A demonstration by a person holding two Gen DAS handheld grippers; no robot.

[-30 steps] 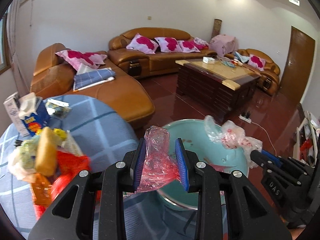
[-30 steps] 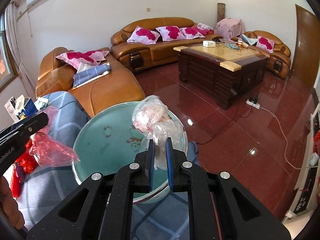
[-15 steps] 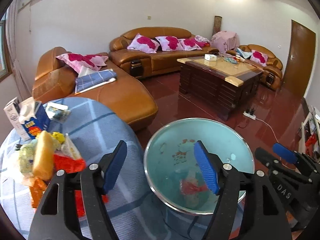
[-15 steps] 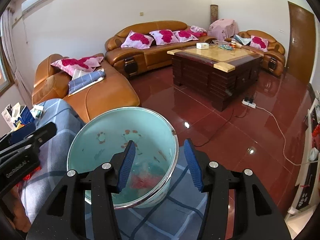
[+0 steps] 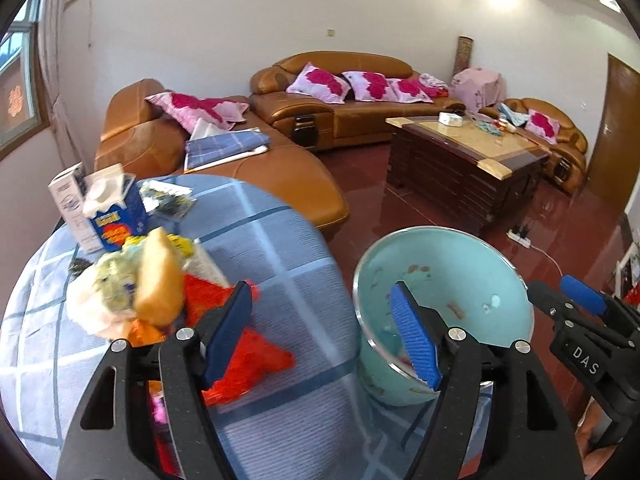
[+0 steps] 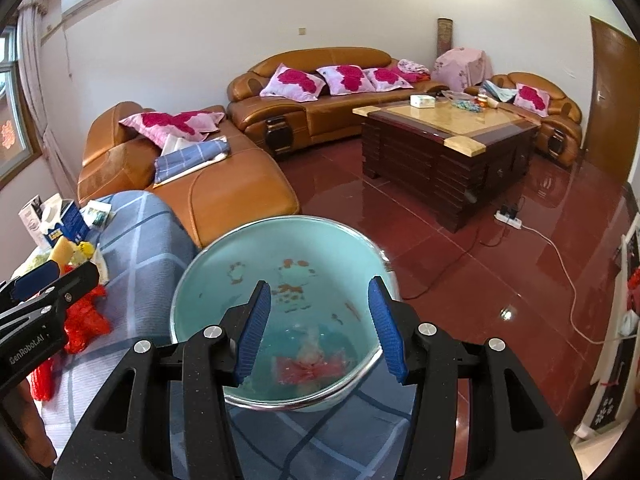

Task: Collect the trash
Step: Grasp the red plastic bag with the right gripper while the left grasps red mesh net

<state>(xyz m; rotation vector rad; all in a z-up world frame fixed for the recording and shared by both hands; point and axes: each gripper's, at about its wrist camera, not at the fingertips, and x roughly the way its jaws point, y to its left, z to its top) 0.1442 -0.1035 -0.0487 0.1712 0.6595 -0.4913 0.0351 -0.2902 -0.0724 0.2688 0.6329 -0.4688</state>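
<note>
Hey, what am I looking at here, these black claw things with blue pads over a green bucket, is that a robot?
No robot: a person holds a two-finger gripper in each hand, each carrying a wide-angle camera that looks along its fingers. One picture is from the left gripper, the other from the right gripper. Both stand open and hold nothing. Below them a pale green bucket sits on a table with a blue checked cloth; red and clear plastic bags lie at its bottom. More trash is piled on the cloth: a red bag, wrappers and a blue carton. Behind is a living room with sofas.
</note>
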